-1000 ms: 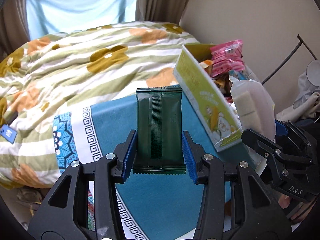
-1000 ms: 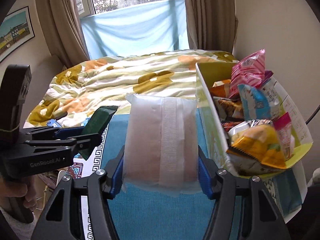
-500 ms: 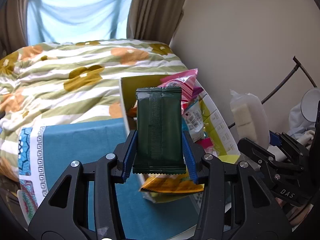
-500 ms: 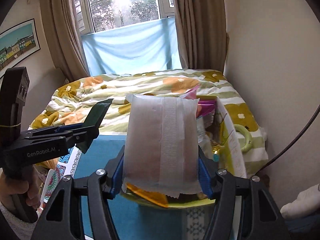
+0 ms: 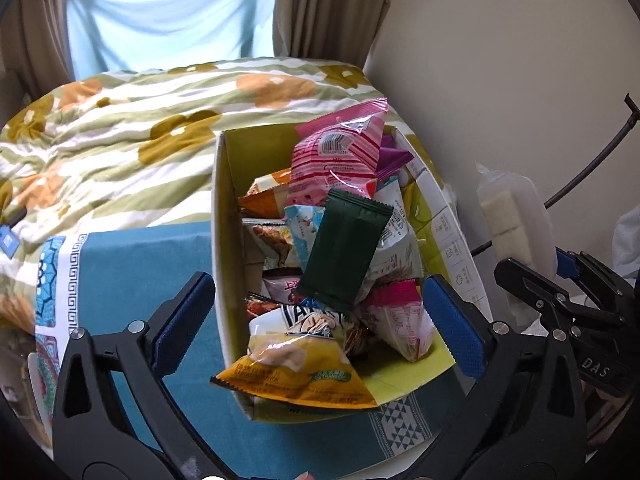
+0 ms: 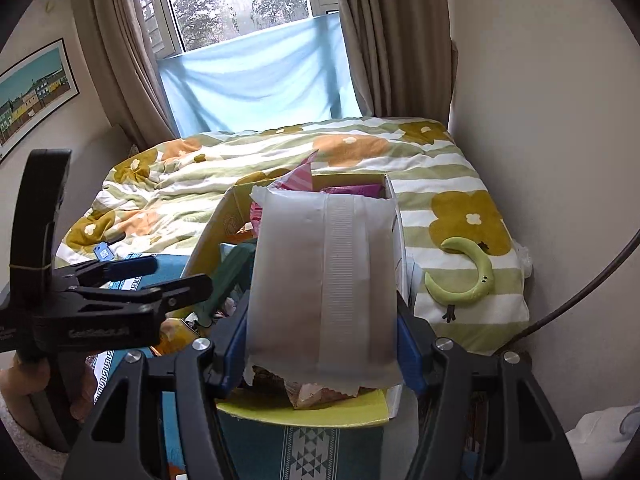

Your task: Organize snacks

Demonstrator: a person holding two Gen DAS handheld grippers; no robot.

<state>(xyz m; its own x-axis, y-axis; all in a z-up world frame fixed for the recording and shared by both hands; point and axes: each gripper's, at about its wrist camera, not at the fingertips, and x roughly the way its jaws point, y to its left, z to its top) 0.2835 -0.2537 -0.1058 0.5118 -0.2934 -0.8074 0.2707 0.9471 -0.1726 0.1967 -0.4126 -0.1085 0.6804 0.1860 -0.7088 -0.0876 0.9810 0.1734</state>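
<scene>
Your left gripper (image 5: 316, 316), clamped on the dark green packet (image 5: 344, 252) a moment ago, is now opening wide with nothing between its pads; the one green packet lies tilted on the heap inside the yellow snack box (image 5: 228, 216). Your right gripper (image 6: 322, 344) keeps its jaws partly closed on the one frosted white packet (image 6: 324, 292), now held over the box (image 6: 224, 216) instead of the blue cloth (image 5: 132, 264). You have two grippers, one box, and one striped quilt (image 5: 132, 120) behind.

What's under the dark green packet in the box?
The green packet rests tilted on other snack bags in the box: a white bag, a light blue one. The box floor beneath is hidden.
</scene>
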